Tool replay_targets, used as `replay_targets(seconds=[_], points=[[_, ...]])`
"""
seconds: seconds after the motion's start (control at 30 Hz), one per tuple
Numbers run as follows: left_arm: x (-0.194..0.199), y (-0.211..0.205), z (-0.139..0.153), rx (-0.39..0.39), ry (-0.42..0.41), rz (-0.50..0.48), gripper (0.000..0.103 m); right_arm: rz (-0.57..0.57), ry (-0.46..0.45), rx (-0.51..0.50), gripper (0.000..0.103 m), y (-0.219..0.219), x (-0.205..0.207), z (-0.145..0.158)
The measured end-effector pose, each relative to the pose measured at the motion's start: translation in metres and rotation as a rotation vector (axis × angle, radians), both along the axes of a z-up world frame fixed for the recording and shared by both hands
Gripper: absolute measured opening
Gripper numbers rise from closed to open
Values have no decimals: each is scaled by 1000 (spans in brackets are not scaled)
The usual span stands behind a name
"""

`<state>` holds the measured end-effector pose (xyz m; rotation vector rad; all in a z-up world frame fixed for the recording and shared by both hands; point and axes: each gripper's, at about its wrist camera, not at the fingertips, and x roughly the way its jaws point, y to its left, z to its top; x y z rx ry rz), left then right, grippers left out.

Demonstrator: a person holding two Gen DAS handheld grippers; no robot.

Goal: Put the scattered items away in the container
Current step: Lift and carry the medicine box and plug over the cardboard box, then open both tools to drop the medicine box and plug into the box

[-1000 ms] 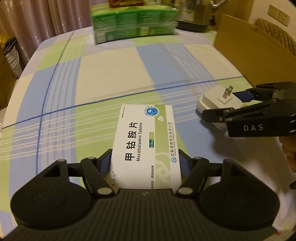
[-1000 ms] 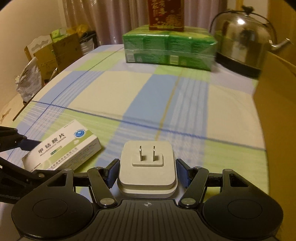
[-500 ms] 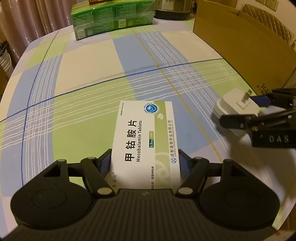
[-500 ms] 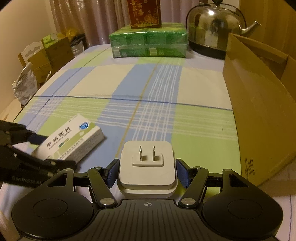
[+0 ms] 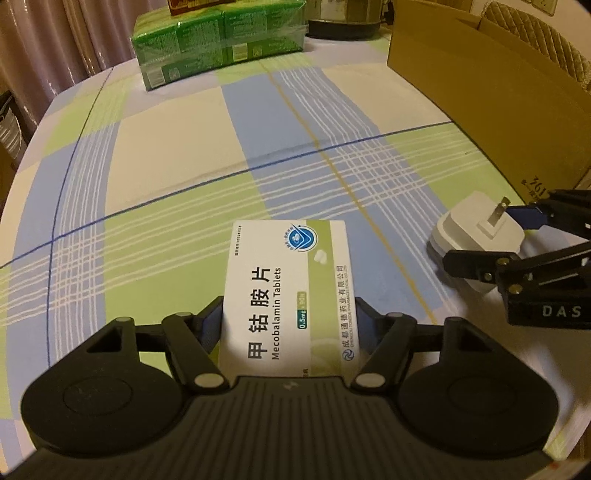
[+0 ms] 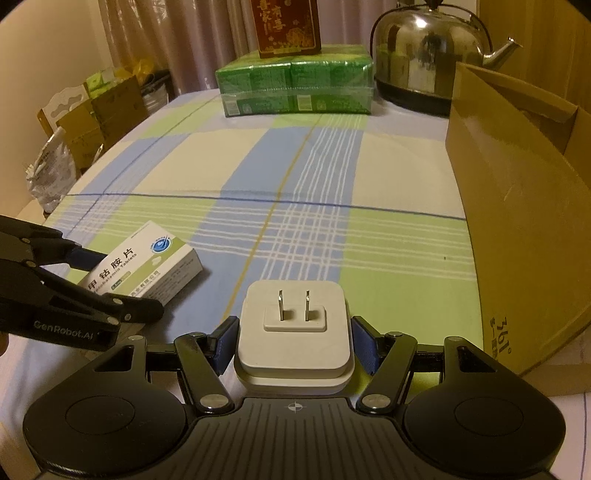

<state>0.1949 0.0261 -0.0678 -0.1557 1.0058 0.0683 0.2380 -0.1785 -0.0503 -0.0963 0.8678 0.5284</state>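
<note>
A white and green medicine box [image 5: 291, 291] marked Mecobalamin Tablets is clamped between the blue pads of my left gripper [image 5: 286, 325], above the checked tablecloth. In the right wrist view the same medicine box [image 6: 147, 264] sits in the left gripper [image 6: 107, 280] at the left. My right gripper [image 6: 293, 343] is shut on a white square plug adapter [image 6: 293, 332], prongs facing up. From the left wrist view that adapter [image 5: 476, 236] and the right gripper [image 5: 491, 236] appear at the right. An open cardboard box [image 6: 524, 229] stands at the right, close to the adapter.
At the table's far end lies a green shrink-wrapped multipack [image 6: 295, 86] with a red box [image 6: 286, 27] on top, beside a steel kettle [image 6: 428, 55]. Cartons and bags [image 6: 81, 125] stand off the table's left side. The checked cloth [image 6: 295, 177] spreads between.
Both grippers, each with its item, have shifted toward the cardboard box, which now shows larger at the right. The kettle and the green pack have slid leftward in the views. Grips are unchanged.
</note>
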Motion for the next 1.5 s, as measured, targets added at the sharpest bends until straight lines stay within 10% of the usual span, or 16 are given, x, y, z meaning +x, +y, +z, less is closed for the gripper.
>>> replay_targets(seconds=[0.93,1.5], points=[[83,-125,171,-43,-224,-133,67,-189,-270,1,62,-155,16,144],[176,-199,151,-164,-178,-181,67,-277,-216,-36,62,-242,59,116]])
